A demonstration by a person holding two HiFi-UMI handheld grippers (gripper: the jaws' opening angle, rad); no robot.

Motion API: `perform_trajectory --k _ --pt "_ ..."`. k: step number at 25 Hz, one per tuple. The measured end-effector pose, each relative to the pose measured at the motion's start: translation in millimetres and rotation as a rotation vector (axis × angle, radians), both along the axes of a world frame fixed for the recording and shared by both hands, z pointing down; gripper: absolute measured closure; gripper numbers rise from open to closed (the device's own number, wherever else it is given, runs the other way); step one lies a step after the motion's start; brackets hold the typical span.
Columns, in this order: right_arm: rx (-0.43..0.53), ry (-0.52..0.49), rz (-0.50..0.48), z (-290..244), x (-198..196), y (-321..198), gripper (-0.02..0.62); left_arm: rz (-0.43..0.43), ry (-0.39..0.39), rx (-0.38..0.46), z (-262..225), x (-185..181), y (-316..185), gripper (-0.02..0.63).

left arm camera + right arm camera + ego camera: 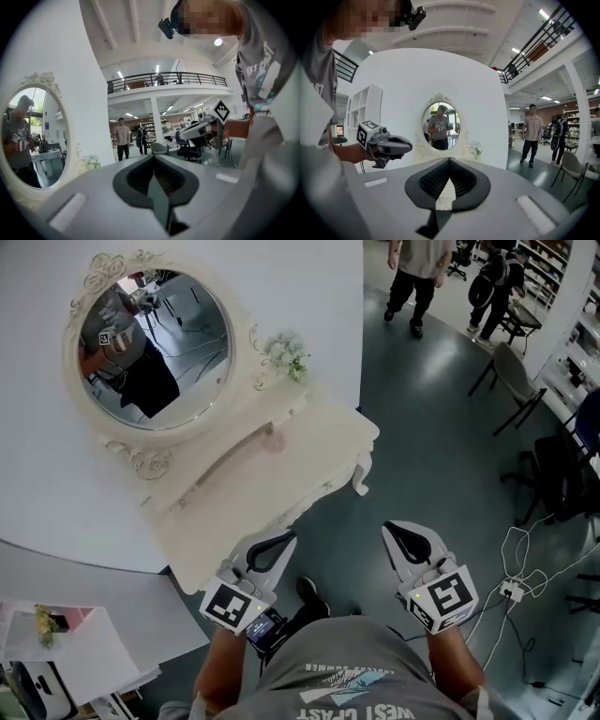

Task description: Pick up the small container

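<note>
Both grippers are held low in the head view. The left gripper (279, 542) has its fingers pressed together on nothing. The right gripper (401, 538) is likewise closed and empty.

Just above them in the frame, a cream table (319, 442) with carved edges is set against a white wall (300, 277). A small pale pink container (273, 439) is seen near the table's middle, well apart from both grippers. An oval mirror (155, 343) and white flowers (286, 354) are found behind it.

Dark floor (441, 456) is left open to the right of the table's corner. Cables (525, 563) lie at the frame's right edge. A chair (516, 379) and walking people (417, 277) are seen at upper right.
</note>
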State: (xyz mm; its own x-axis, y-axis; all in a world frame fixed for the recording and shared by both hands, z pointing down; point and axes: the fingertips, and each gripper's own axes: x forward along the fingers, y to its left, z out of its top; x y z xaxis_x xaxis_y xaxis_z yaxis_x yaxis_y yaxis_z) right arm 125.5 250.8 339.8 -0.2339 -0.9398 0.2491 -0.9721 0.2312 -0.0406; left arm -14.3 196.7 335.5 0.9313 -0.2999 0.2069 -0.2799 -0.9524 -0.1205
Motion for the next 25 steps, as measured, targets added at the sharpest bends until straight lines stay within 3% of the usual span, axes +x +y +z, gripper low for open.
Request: perform_trajectory --k 13,20,25 --pt "0.001 0.09 0.042 -20.3 -59.3 -114.0 0.594 0.054 0.067 -0.011 1.0 -52.2 -127.7 0.604" --pt "-0.005 0.119 -0.011 -19.7 -72.9 -165.3 0.594 0.01 0.079 -0.038 8.9 -68.0 -168.5 0.604" --pt "-0.013 0.112 -0.094 -9.6 -68.8 -208.3 0.594 -0.074 0.067 -0.04 15.3 -71.6 -199.0 0.604"
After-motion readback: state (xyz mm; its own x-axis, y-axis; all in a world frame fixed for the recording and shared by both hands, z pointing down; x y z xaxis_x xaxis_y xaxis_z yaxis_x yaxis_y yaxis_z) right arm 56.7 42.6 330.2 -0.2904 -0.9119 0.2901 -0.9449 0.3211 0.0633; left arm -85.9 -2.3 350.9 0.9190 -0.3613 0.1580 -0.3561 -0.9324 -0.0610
